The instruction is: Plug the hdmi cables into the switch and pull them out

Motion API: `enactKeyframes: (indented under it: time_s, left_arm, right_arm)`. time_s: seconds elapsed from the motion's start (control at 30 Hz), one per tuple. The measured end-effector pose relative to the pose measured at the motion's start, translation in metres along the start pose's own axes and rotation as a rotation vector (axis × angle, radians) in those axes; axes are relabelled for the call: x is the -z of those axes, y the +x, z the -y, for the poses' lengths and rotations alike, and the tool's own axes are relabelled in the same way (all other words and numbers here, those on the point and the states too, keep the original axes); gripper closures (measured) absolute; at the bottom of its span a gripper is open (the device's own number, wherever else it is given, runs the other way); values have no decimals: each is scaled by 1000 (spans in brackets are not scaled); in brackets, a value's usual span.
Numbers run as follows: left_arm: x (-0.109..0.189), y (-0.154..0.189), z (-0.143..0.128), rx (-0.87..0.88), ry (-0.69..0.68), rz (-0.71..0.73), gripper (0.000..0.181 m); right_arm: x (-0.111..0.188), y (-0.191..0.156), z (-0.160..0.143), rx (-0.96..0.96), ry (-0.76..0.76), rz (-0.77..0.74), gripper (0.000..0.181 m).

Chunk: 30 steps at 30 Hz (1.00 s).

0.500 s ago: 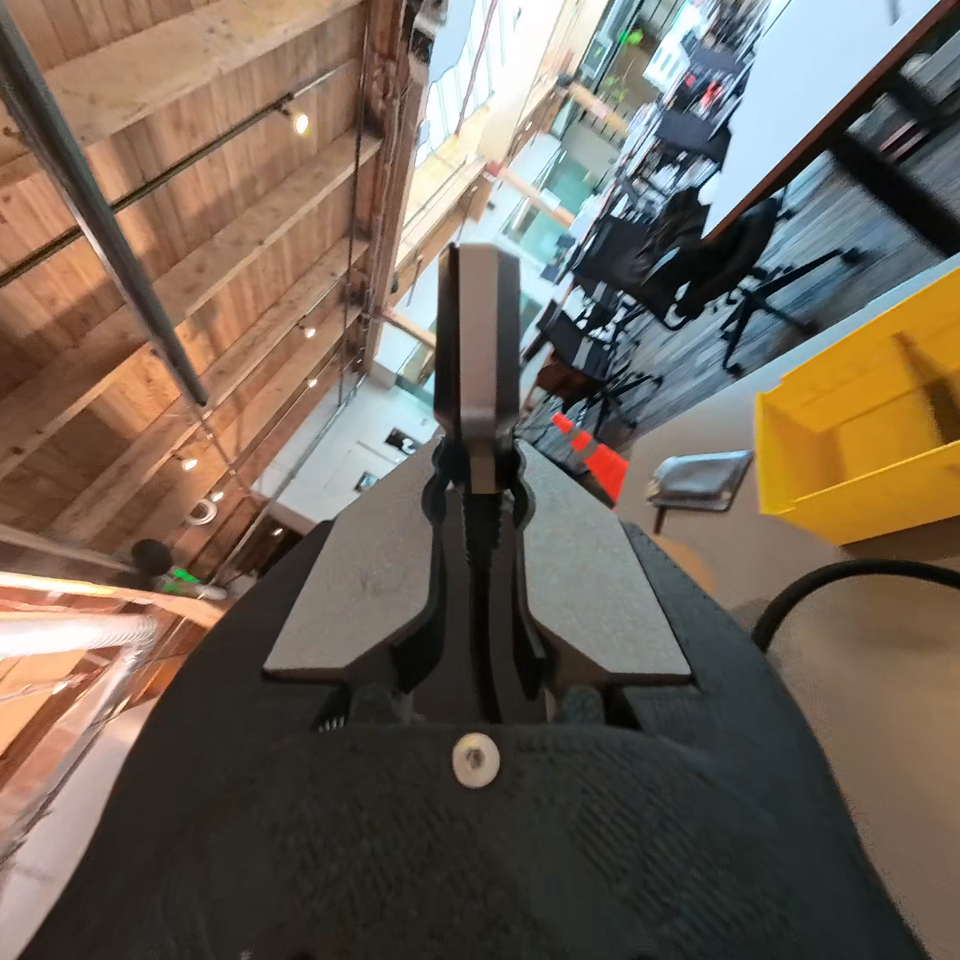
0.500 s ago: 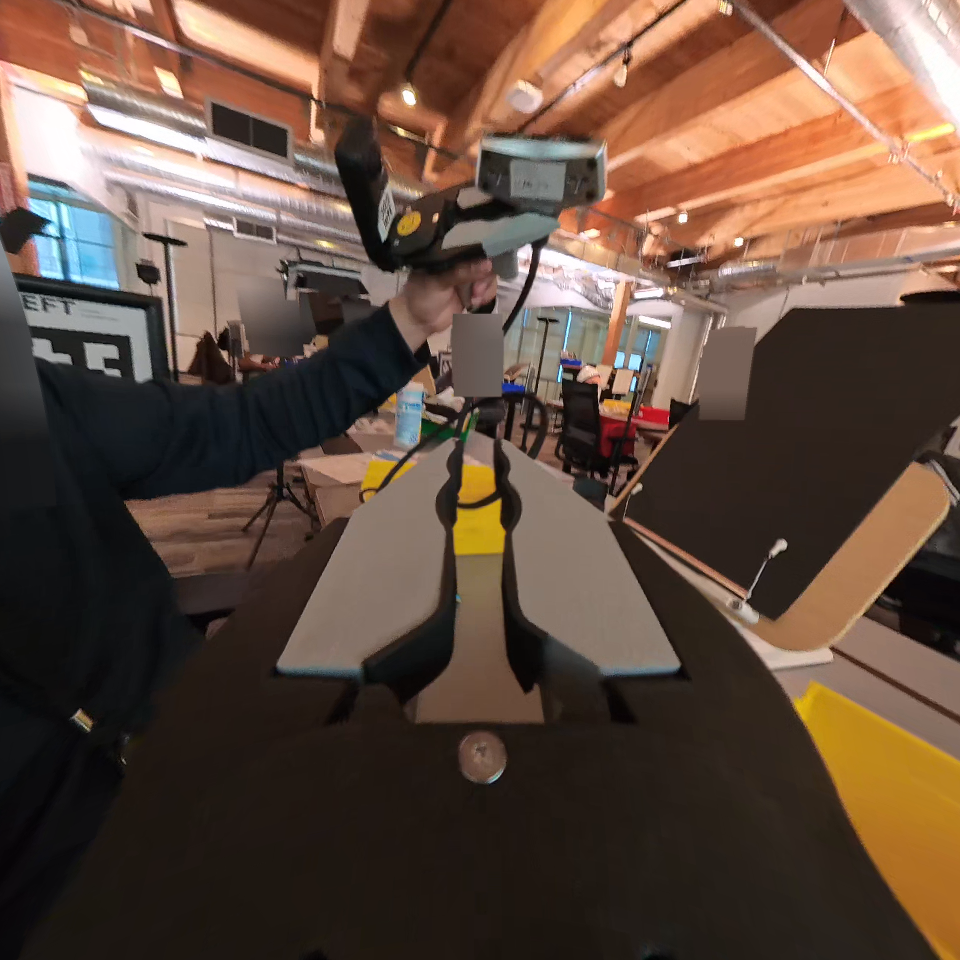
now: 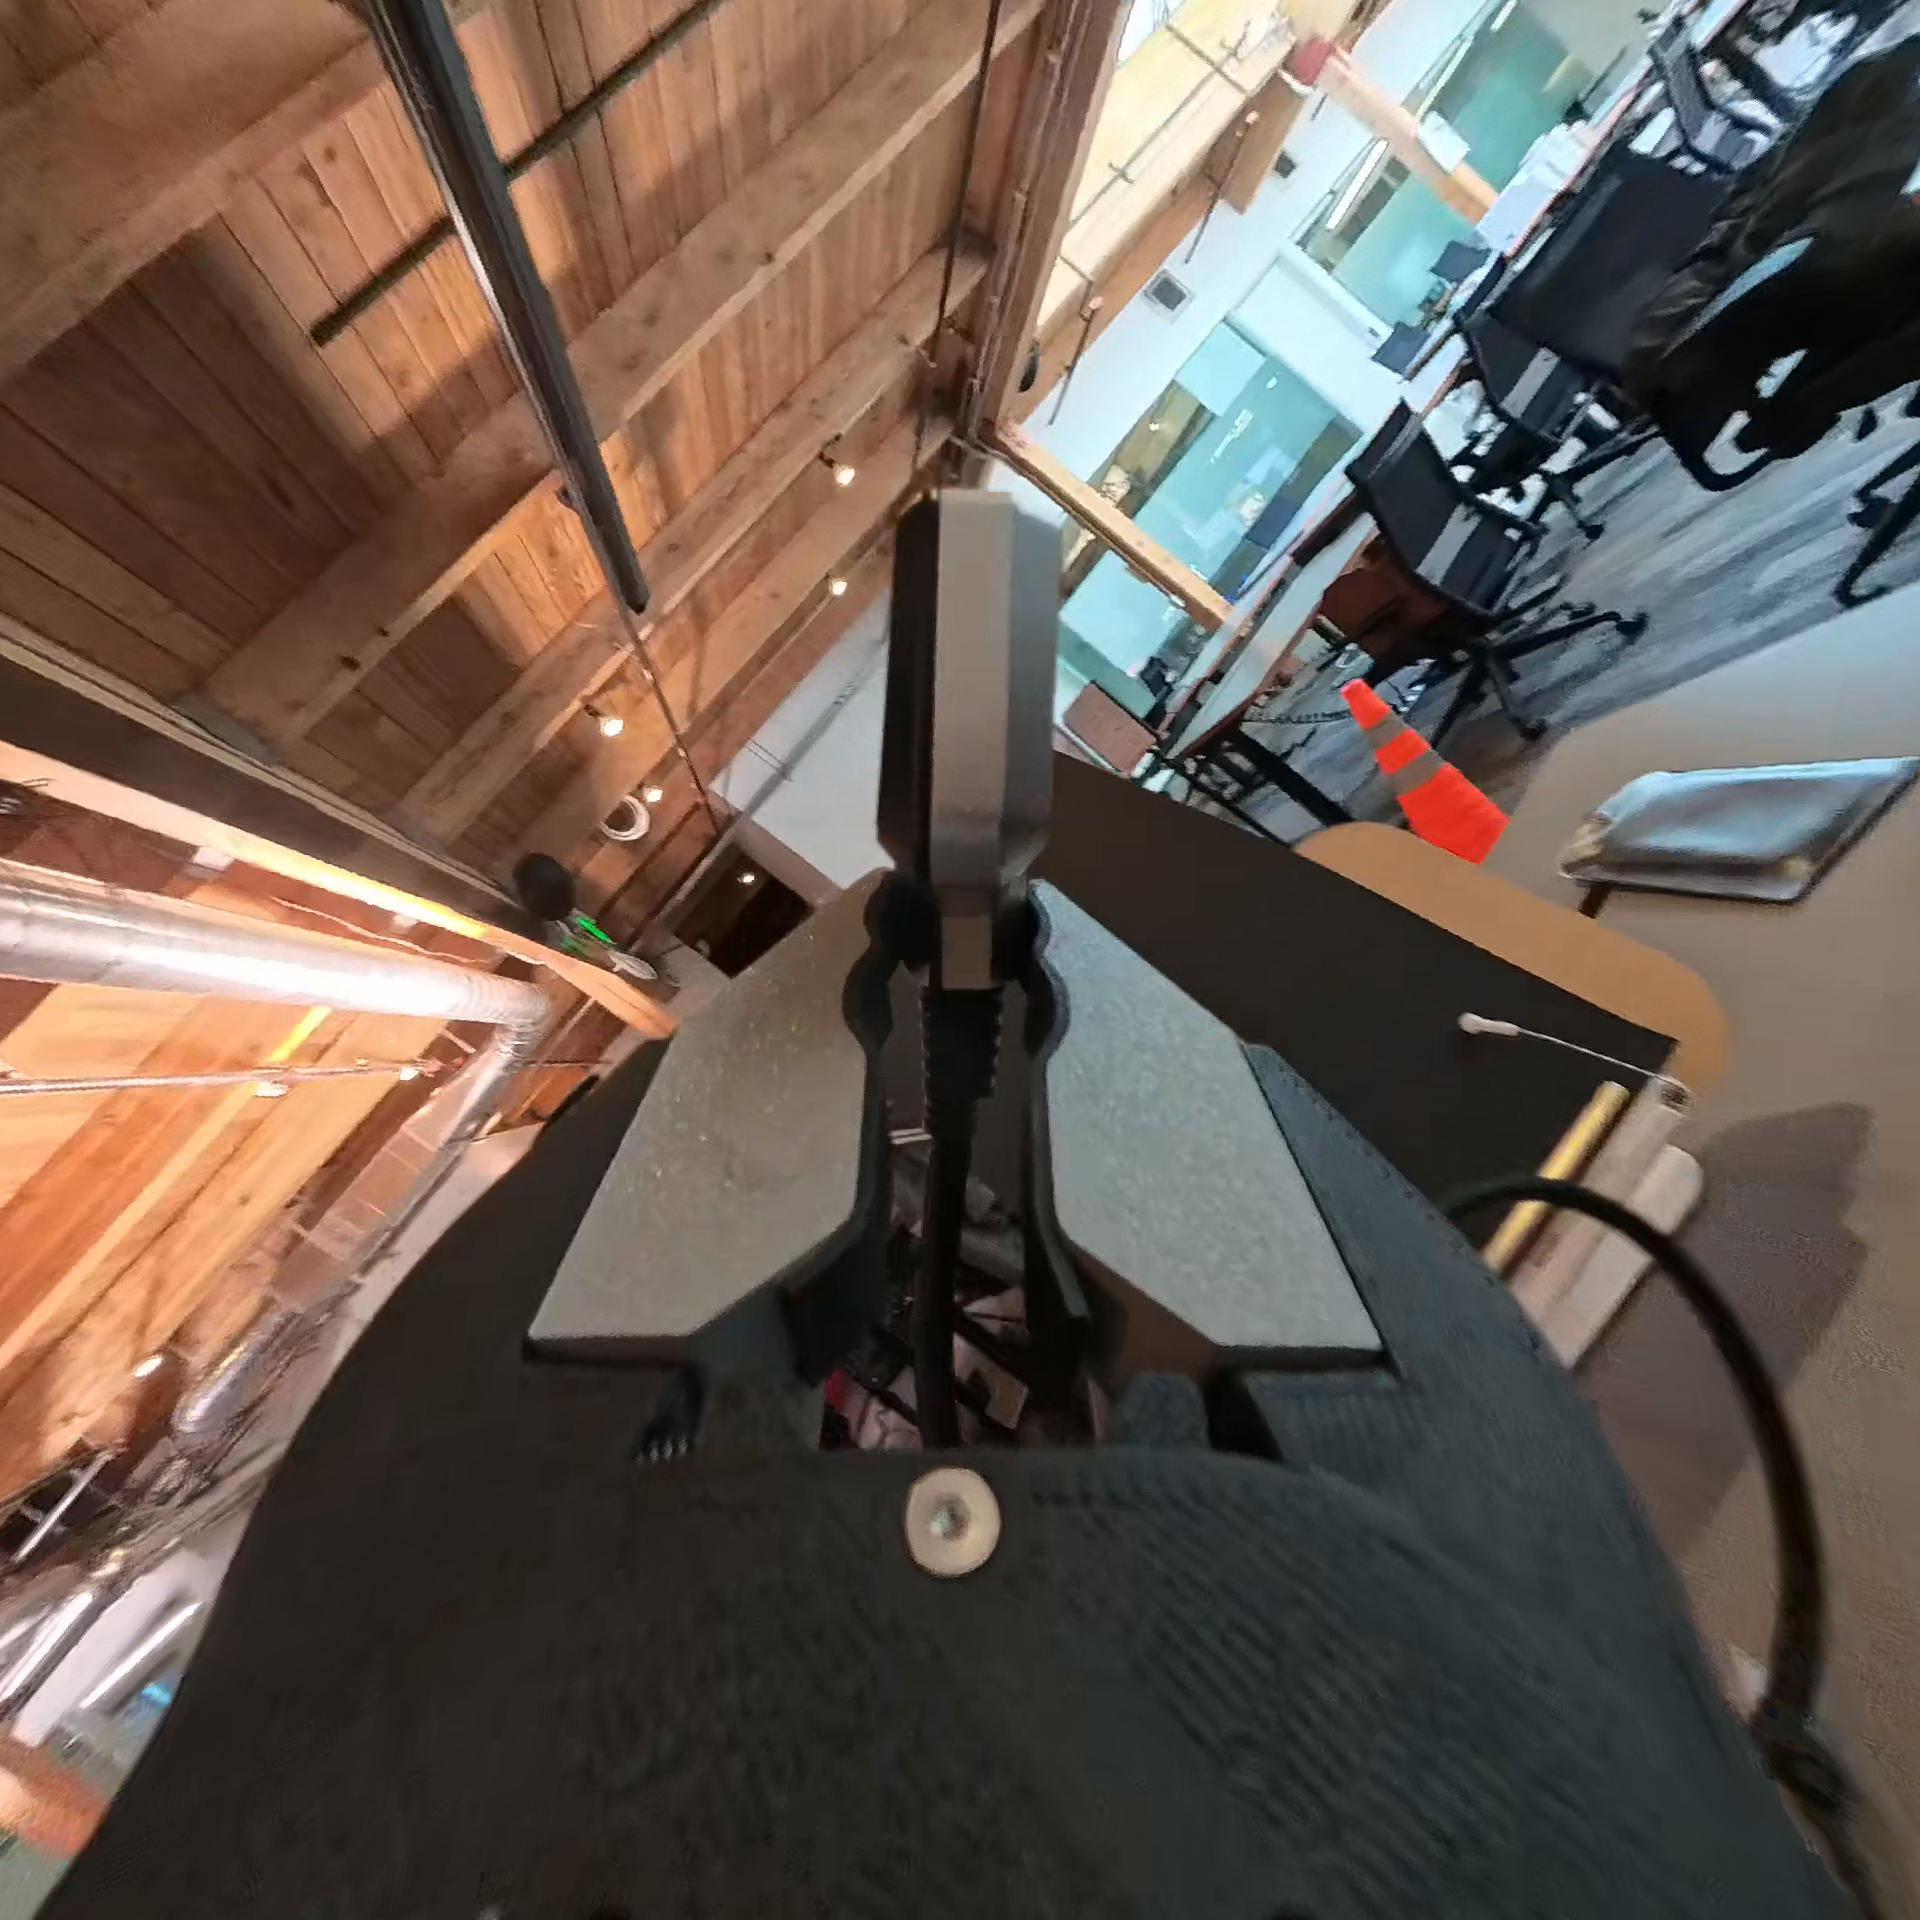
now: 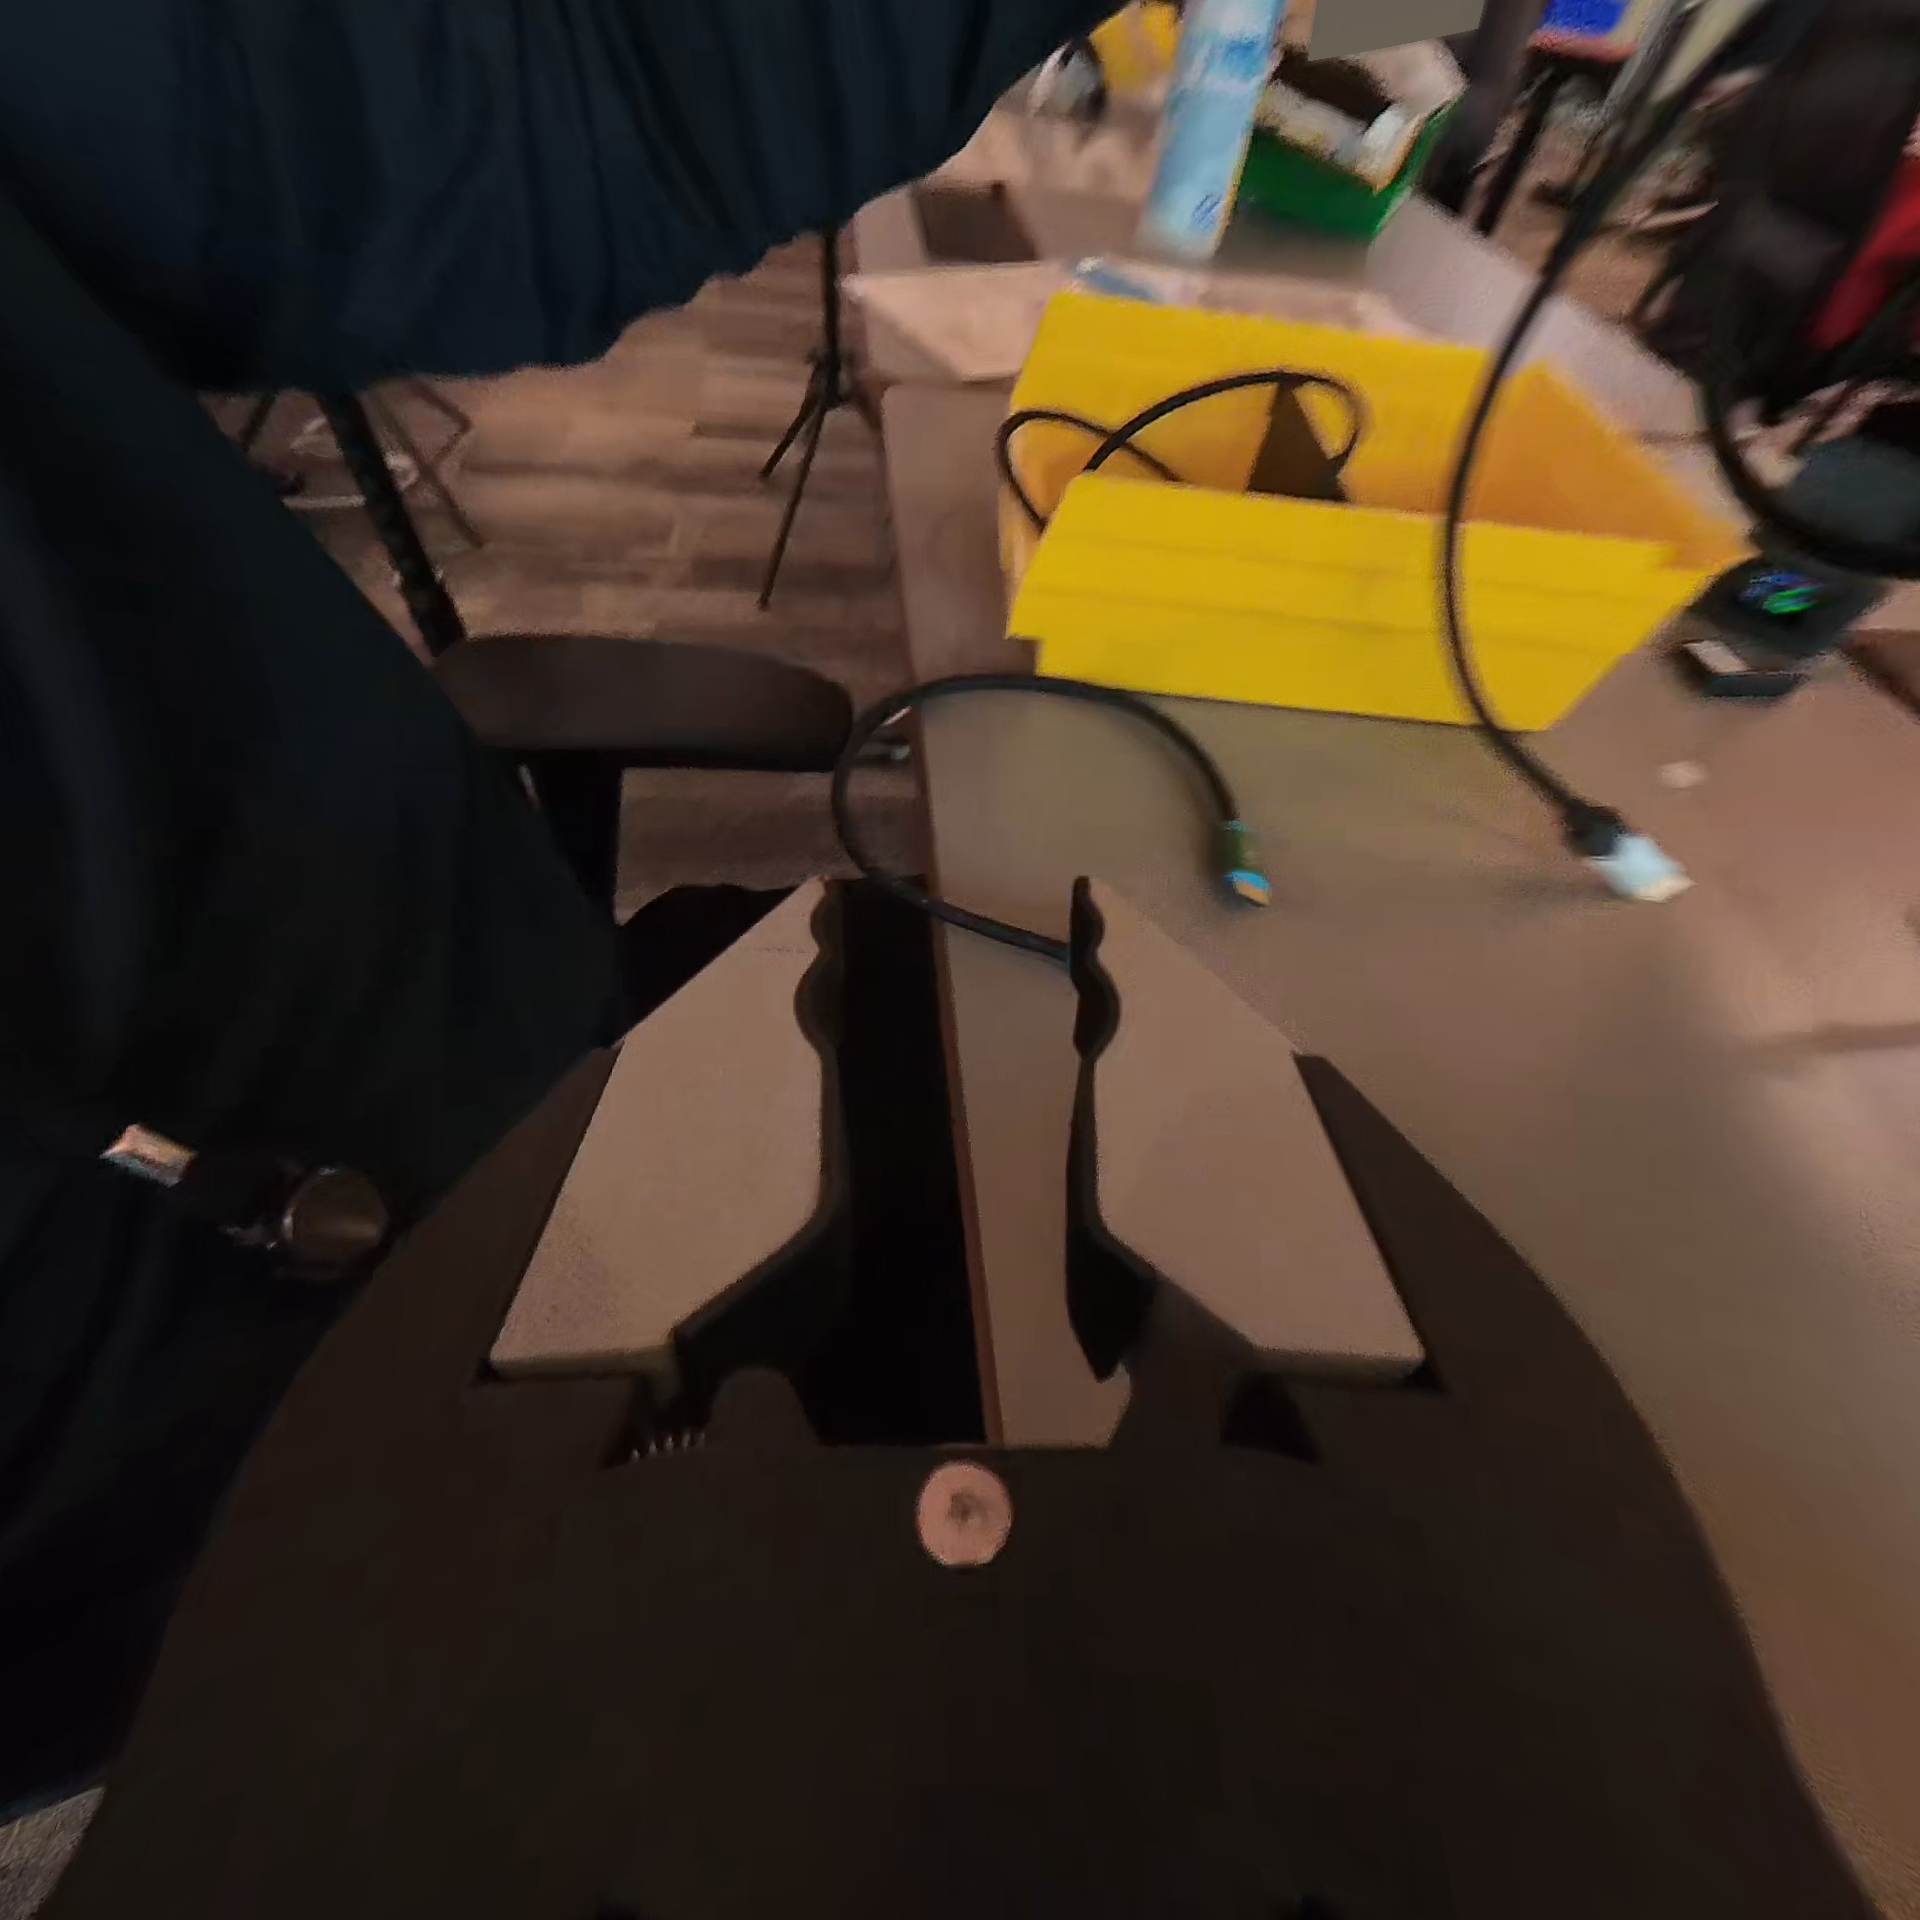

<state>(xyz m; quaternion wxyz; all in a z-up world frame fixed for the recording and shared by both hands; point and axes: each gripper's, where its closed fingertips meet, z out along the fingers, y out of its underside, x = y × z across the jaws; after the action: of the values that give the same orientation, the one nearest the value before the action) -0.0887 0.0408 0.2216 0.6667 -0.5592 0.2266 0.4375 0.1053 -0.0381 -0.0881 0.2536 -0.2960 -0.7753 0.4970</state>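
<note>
My left gripper point(image 3: 956, 935) is raised high, pointing toward the ceiling, and is shut on the neck of the grey HDMI switch point(image 3: 971, 707). The switch's black cable runs back between the fingers. A black cable point(image 3: 1714, 1351) loops at the right of the left wrist view. My right gripper point(image 4: 956, 904) is open and empty, over the table's left edge. An HDMI cable lies on the table, its plug point(image 4: 1242, 868) just ahead and to the right of the fingertips. A second cable hangs down with its plug point(image 4: 1621, 852) at the table surface farther right.
A yellow bin point(image 4: 1299, 603) holding a cable stands behind the plugs. A person's dark sleeve point(image 4: 416, 156) fills the upper left, and a dark stool point(image 4: 644, 696) stands beside the table. A black board point(image 3: 1351, 935), a silver pouch point(image 3: 1745, 831) and an orange cone point(image 3: 1423, 769) show below the left gripper. Left tips to right tips: about 35 cm.
My right gripper has tipped down from facing the room to facing the table, and its jaws stand wider apart. My left gripper has turned with the switch still held; the yellow bin has left its view.
</note>
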Motion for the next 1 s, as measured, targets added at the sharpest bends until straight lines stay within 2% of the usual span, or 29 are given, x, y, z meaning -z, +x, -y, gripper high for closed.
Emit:
enactKeyframes:
  time_s: [0.13,0.23,0.33,0.4,0.47,0.57,0.67,0.73,0.87,1.0]
  left_arm:
    - [12,48,-33,-57,-51,-72,162]
    - [27,91,-54,-115,-75,-115,161]
    - [44,136,-66,-93,-69,-163,161]
    - [53,167,-69,-86,-62,-197,161]
    - [60,195,-73,-102,-63,-237,161]
    - [63,220,-73,-104,-52,-264,160]
    - [62,229,-72,-60,-50,-287,161]
    - [61,233,-71,-34,-44,-298,160]
    - [65,250,-74,-54,-44,-331,160]
    - [67,276,-84,-162,-55,-352,160]
  right_arm:
    - [-67,-13,-35,54,-178,21,131]
    - [-94,-19,-47,162,-237,-30,130]
    - [-114,-22,-57,265,-297,-78,130]
    - [-124,-18,-62,339,-334,-141,143]
    - [-132,-21,-70,379,-379,-133,157]
    - [-135,-20,-82,444,-466,-153,166]
    - [-120,-14,-88,468,-527,-164,171]
    - [-98,-7,-95,455,-590,-149,170]
    - [-29,25,-108,358,-679,-210,172]
    - [39,55,-124,177,-713,-296,173]
